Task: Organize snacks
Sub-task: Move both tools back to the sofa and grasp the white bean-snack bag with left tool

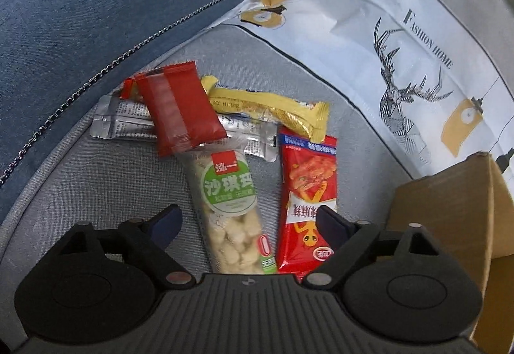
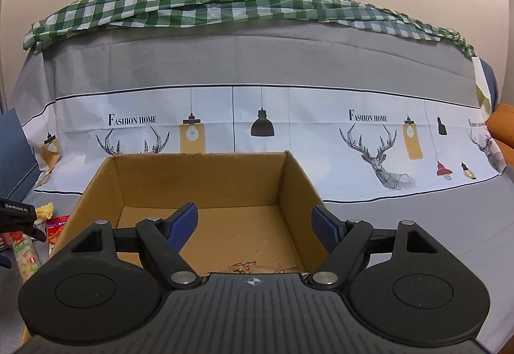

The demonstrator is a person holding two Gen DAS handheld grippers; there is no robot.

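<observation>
so we've got our left gripper (image 1: 249, 225) hovering fingers-wide over the clear sachima bar with green label (image 1: 229, 209), right gripper (image 2: 255, 225) also wide over the brown cardboard box (image 2: 135, 183); we'd straddle that bar's width, avoiding the long red snack packet (image 1: 308, 193)

"FASHION HOME" on cloth (image 2: 289, 129); "沙琪玛" on pkt (image 1: 229, 193)

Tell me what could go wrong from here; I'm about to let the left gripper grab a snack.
The open left gripper straddles both the clear puffed-snack pack and the red pack, so it may pinch two. The red wrapper leans on silver sachets, which could slide. The cardboard box wall is close.
</observation>
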